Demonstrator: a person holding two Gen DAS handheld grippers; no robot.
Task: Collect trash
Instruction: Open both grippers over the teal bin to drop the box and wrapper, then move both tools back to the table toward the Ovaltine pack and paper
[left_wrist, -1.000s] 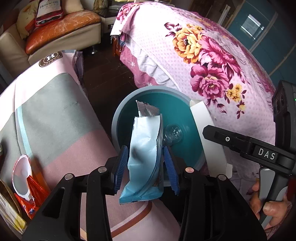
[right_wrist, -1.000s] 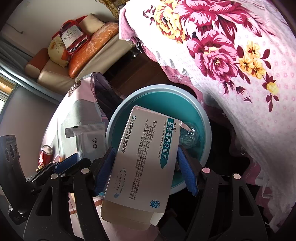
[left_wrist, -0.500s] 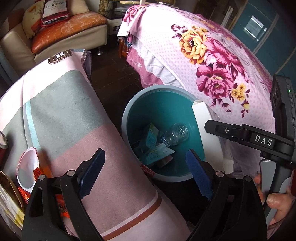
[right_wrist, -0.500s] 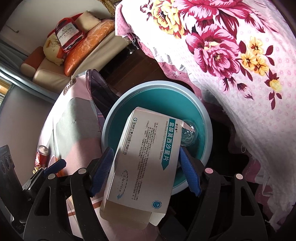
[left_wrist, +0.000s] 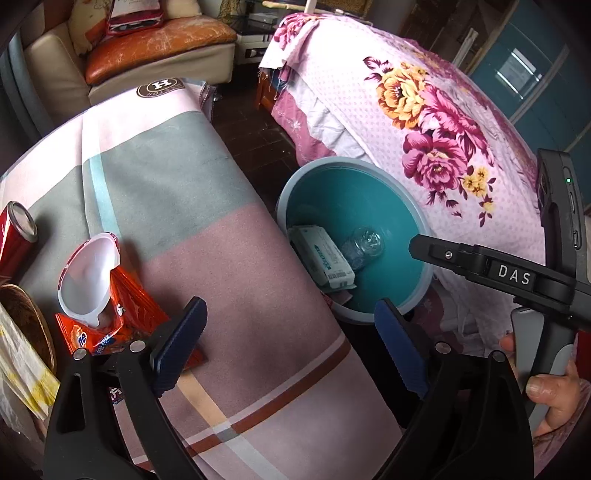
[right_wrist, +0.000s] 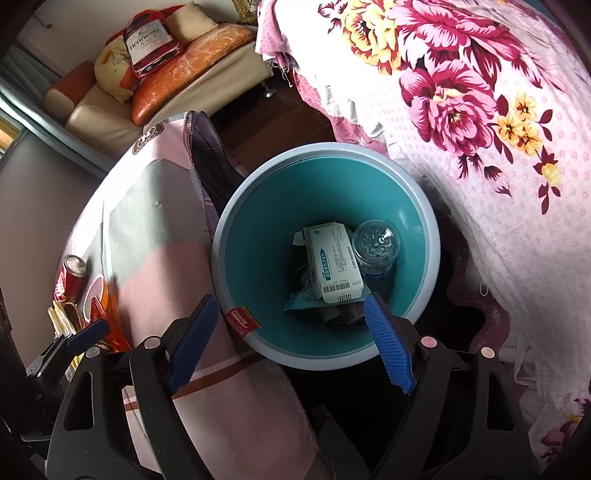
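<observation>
A teal trash bin (right_wrist: 417, 229) with a pale rim stands on the floor between the table and the bed; it also shows in the left wrist view (left_wrist: 406, 236). Inside lie a white medicine box (right_wrist: 334, 264), a clear plastic bottle (right_wrist: 376, 245) and a blue wrapper (right_wrist: 301, 298). My right gripper (right_wrist: 290, 341) is open and empty above the bin's near rim. My left gripper (left_wrist: 290, 349) is open and empty over the table edge. An orange snack bag (left_wrist: 110, 317) with a white cup (left_wrist: 88, 273) lies on the table left of it. A red can (left_wrist: 16, 236) stands at the far left.
The table (left_wrist: 166, 192) has a pink and grey cloth. A bed with a floral cover (left_wrist: 424, 110) is at the right. A sofa with cushions (left_wrist: 147, 40) stands behind. A woven basket (left_wrist: 26, 325) and yellow-white bag (left_wrist: 22, 376) sit at the table's left edge.
My left gripper opened and dropped the blue wrapper into the bin, then moved left over the table. My right gripper opened and the medicine box fell into the bin.
</observation>
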